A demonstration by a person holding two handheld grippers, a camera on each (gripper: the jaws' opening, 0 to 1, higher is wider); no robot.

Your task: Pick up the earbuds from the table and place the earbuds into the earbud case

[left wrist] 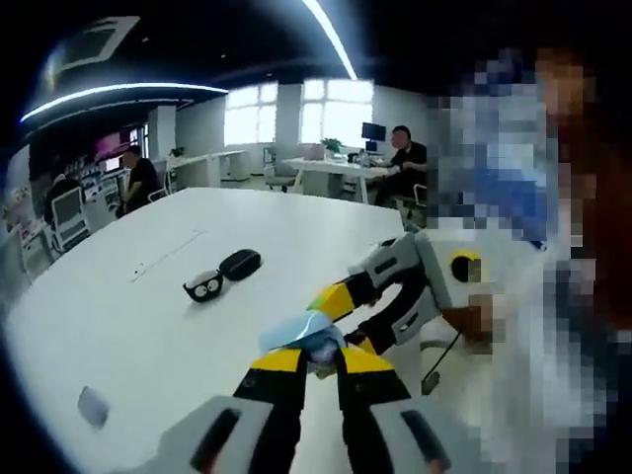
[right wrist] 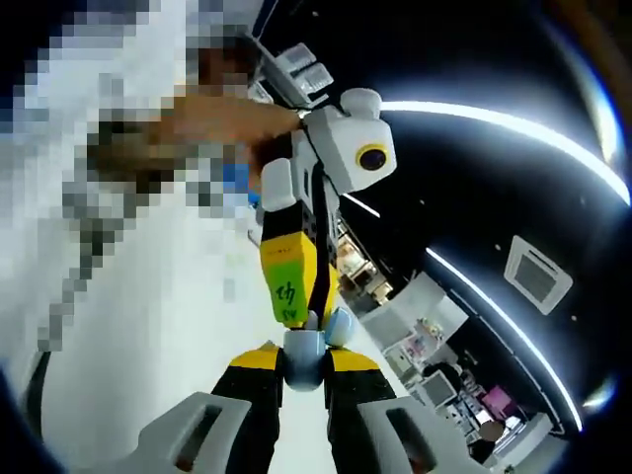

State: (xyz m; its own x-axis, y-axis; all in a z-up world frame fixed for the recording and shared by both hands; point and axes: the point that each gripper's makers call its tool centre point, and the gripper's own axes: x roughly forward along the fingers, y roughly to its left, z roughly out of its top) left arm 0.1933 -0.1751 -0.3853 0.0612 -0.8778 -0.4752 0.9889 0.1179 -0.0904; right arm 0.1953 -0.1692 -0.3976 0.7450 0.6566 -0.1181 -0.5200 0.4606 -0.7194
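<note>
Between both hand-held grippers' jaws, pale-blue earbud (left wrist: 314, 341)

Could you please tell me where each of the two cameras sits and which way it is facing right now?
Left gripper view: rides the left claw, facing across the white table toward the earbud case; the right claw enters from the right.
Right gripper view: rides the right claw, tilted up toward the ceiling lights; the left claw meets it.
Shared: both claws, pinching a pale blue object between them.
</note>
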